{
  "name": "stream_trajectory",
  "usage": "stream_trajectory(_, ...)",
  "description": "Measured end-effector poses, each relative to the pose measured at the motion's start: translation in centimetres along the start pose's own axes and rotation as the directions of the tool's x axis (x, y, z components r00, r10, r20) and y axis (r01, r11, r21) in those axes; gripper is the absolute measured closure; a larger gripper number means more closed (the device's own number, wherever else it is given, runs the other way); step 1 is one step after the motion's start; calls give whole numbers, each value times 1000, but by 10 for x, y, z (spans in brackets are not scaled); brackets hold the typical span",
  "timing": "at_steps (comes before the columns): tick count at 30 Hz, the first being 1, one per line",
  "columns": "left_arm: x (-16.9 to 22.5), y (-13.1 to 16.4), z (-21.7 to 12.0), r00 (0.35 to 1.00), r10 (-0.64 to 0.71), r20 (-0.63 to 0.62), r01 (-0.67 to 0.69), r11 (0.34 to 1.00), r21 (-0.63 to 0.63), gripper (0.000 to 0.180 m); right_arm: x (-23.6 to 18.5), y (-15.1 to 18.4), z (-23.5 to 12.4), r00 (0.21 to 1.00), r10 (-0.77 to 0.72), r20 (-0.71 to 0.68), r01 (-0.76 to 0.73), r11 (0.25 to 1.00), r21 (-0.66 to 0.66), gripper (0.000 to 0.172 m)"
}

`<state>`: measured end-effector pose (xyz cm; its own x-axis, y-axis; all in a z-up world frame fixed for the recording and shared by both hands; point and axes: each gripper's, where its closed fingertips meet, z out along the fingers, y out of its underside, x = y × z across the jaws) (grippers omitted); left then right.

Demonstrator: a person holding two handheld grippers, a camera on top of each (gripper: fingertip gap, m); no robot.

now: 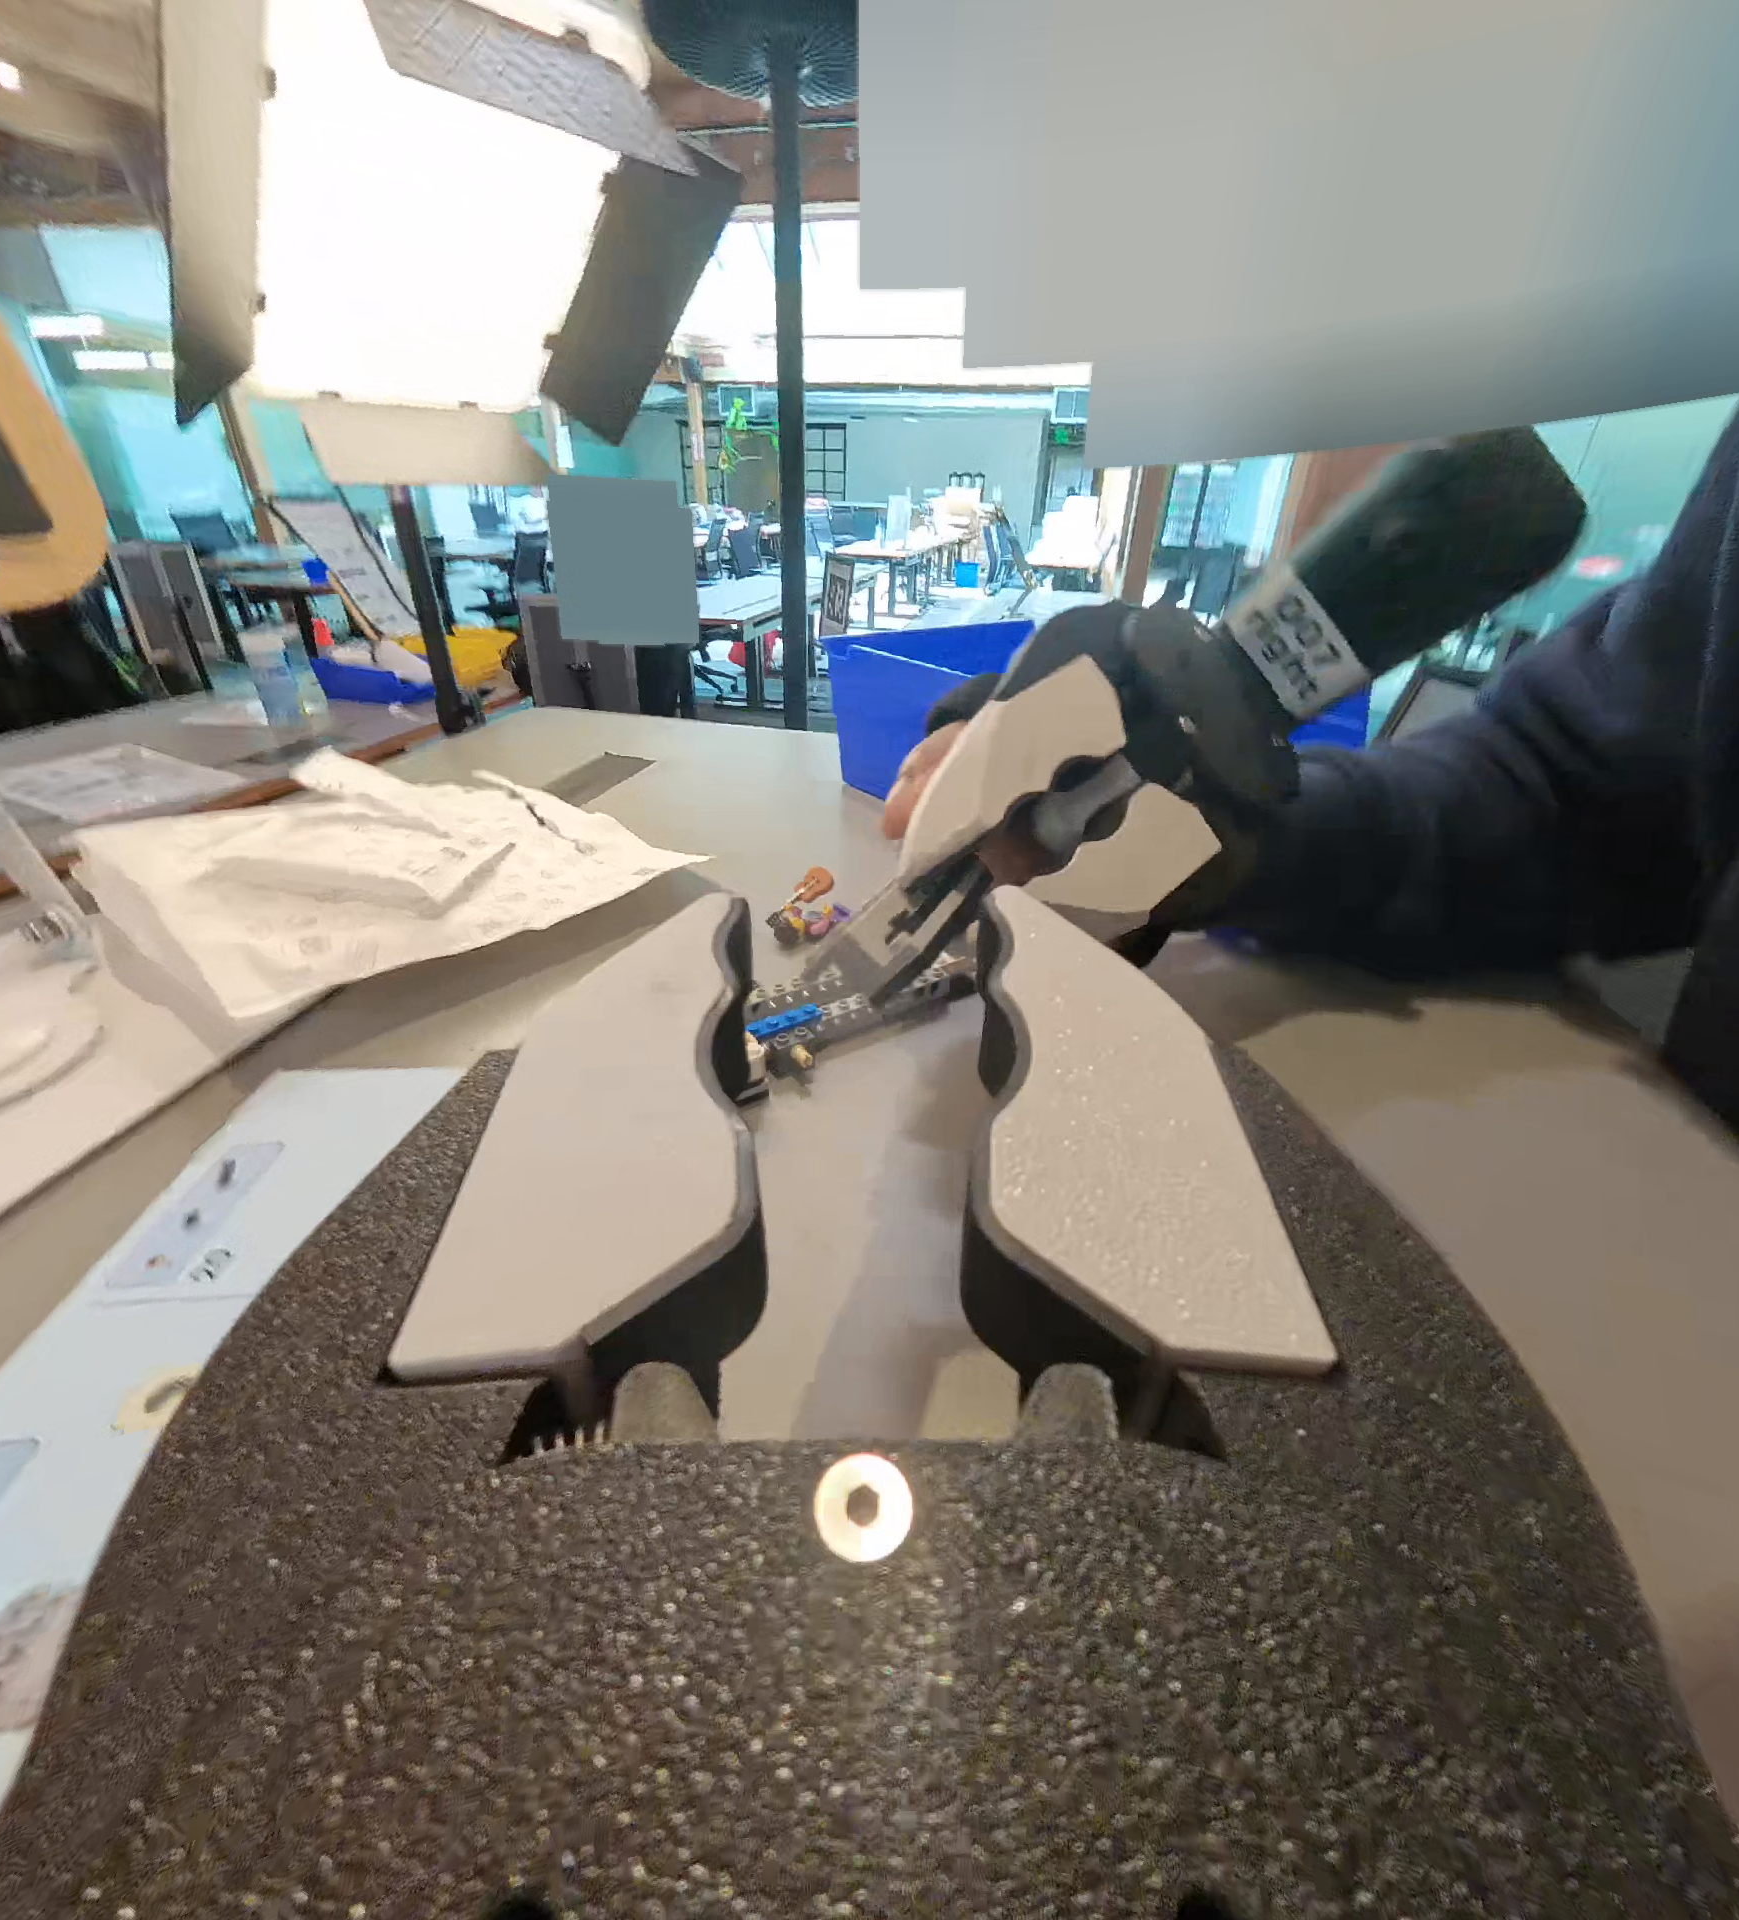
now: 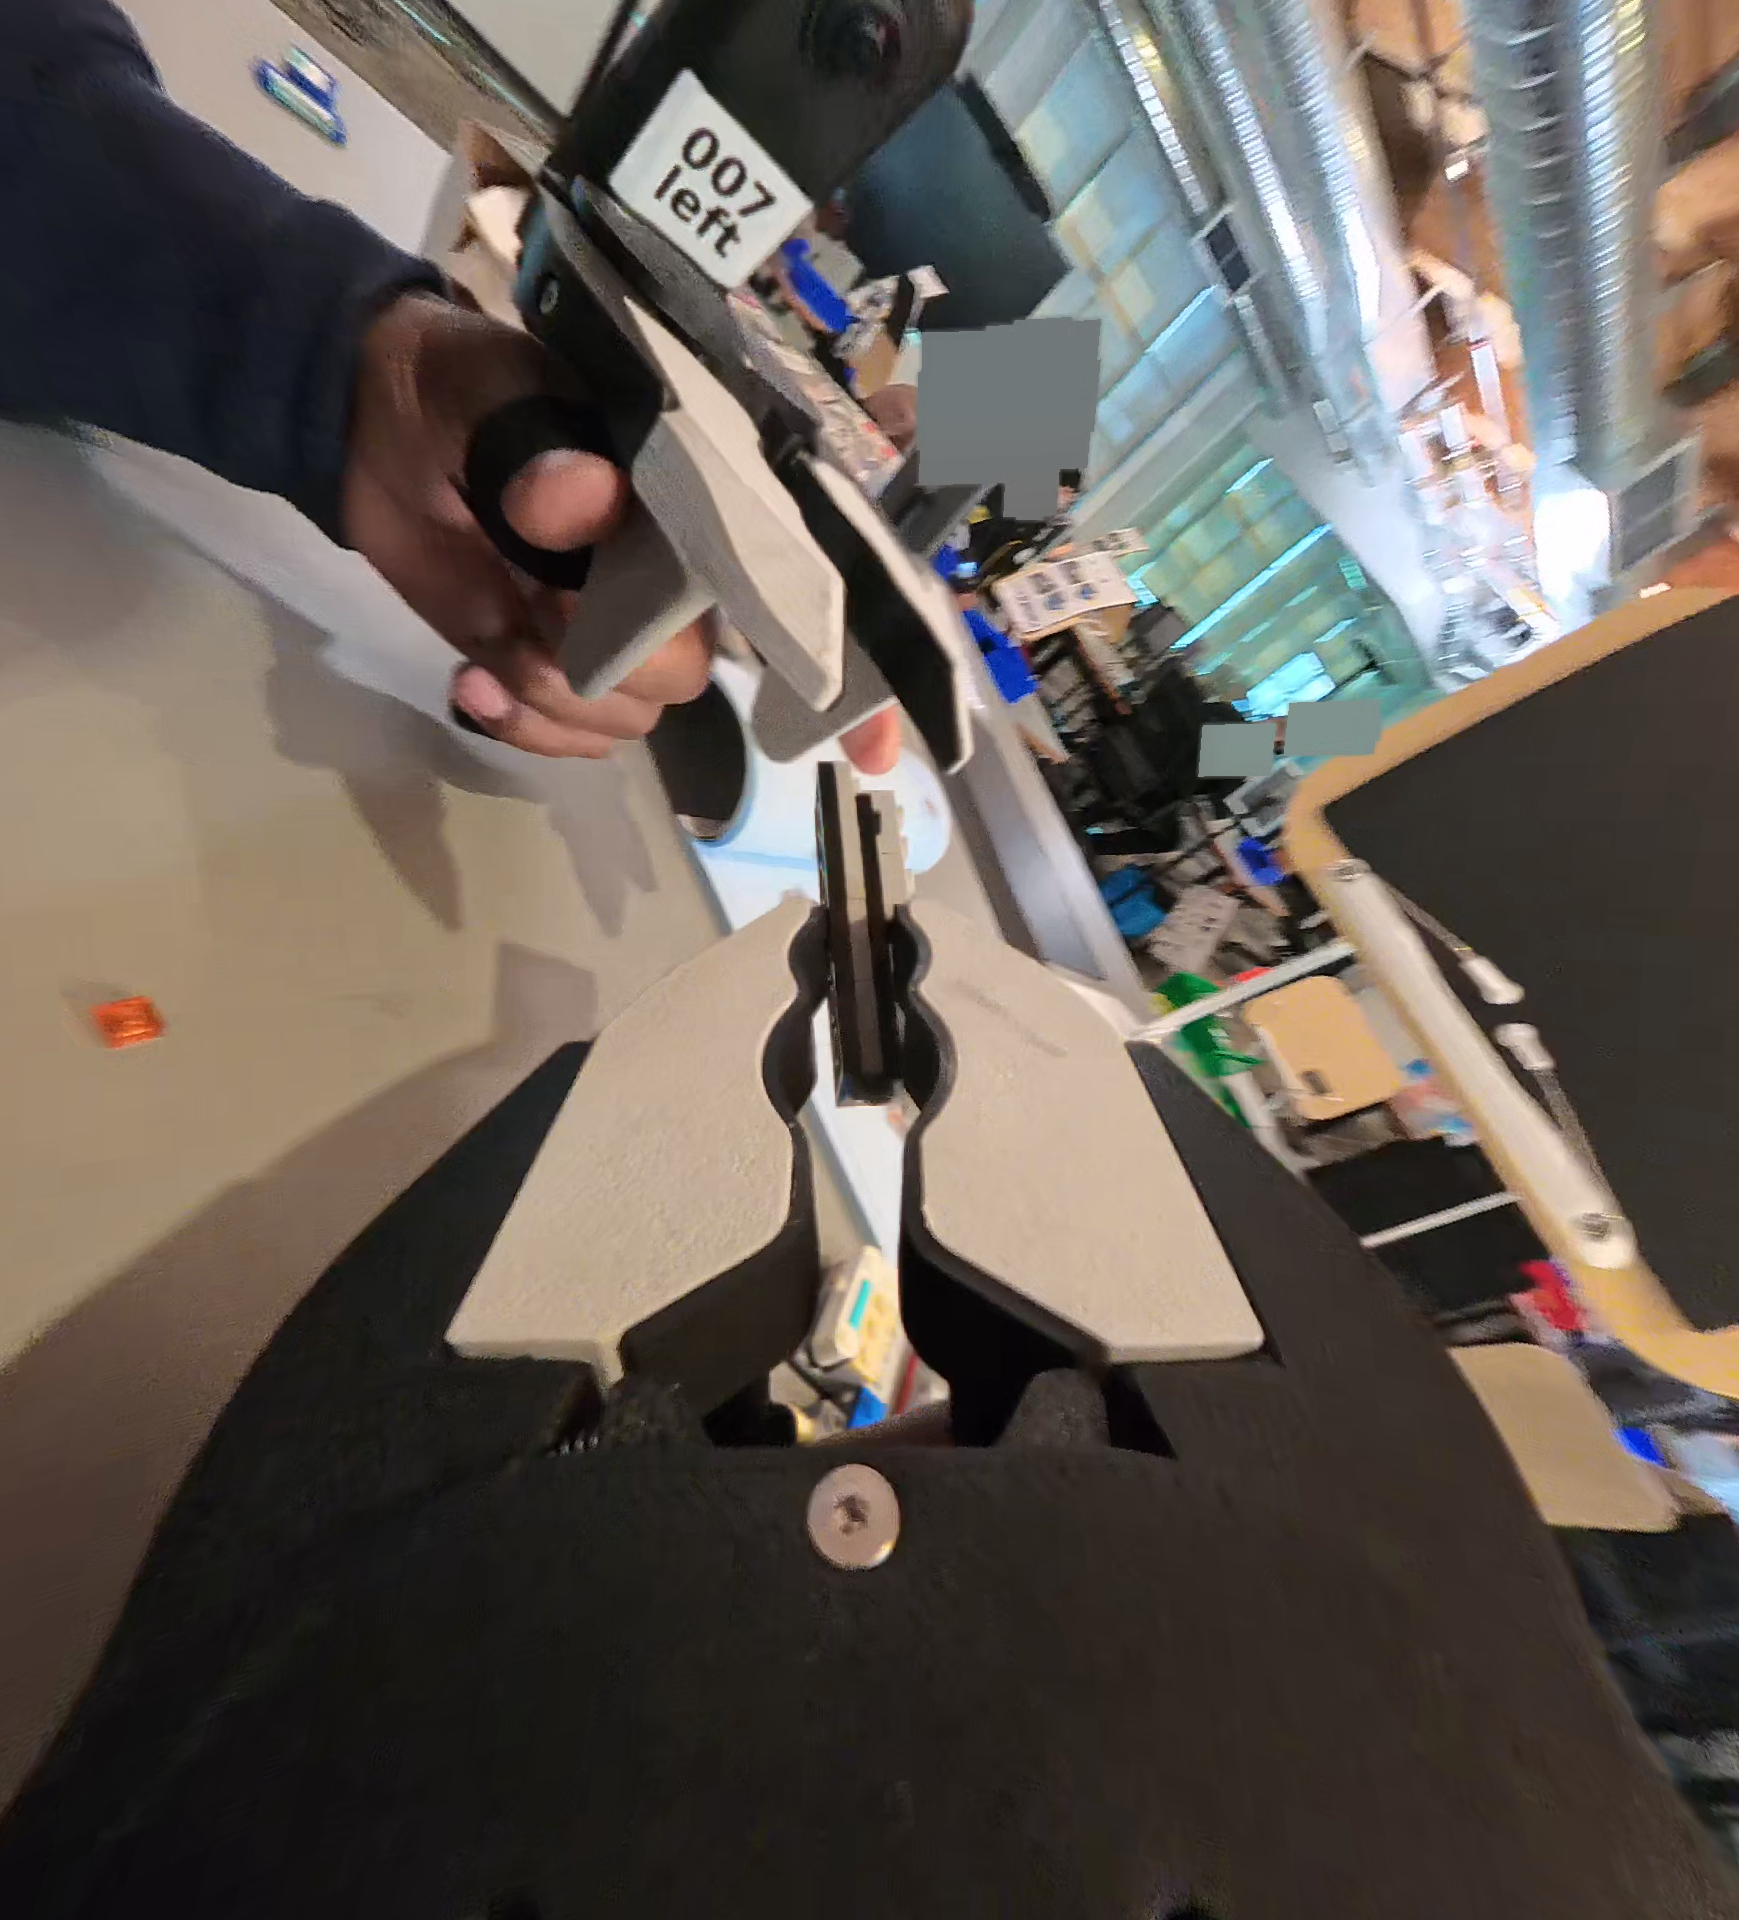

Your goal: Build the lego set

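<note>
My left gripper (image 1: 863, 925) is open. A flat dark grey toy-brick assembly with a blue brick (image 1: 792, 1023) lies between its fingertips on the grey table (image 1: 719, 779), close to the left pad. My right gripper (image 1: 932, 894) comes in from the upper right. It is shut on a thin stack of black and grey brick plates (image 2: 860, 935), seen edge-on in the right wrist view between my right gripper's (image 2: 863, 935) pads. The stack's far end (image 1: 906, 966) reaches the assembly; I cannot tell whether they are joined. The left gripper (image 2: 891, 717) shows just beyond the stack.
A small toy figure with a guitar (image 1: 808, 904) lies just behind the assembly. Torn white paper bags (image 1: 345, 883) lie to the left, with a printed booklet (image 1: 169, 1247) at the near left. A blue bin (image 1: 906, 696) stands behind. A small orange piece (image 2: 127, 1021) lies on the table. The tips of both grippers are at nearly the same place.
</note>
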<state>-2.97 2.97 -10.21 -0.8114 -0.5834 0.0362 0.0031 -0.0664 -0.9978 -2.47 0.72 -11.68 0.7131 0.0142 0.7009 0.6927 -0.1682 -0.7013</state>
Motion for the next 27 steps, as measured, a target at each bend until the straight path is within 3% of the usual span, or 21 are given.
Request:
stream_trajectory(5,4,9,5,970,-228,-82,223,973,-57,133,5,-2,-2,990,-109,-94,110,994,4,160)
stream_trajectory(9,8,17,11,959,-266,-101,257,962,-92,136,8,-5,-5,989,-99,-113,104,994,44,160)
stream_trajectory(14,19,19,15,973,-182,-145,170,981,-88,136,4,-13,-8,995,-51,-86,62,990,125,160)
stream_trajectory(19,26,12,13,990,13,-141,-15,1000,-13,136,-2,-29,-11,998,68,-18,-62,971,231,160)
stream_trajectory(23,38,6,12,977,130,-168,-122,991,56,149,-7,-42,-13,985,164,56,-173,935,309,160)
stream_trajectory(27,45,-3,9,969,146,-197,-123,984,128,161,-9,-50,-15,965,234,116,-260,898,356,160)
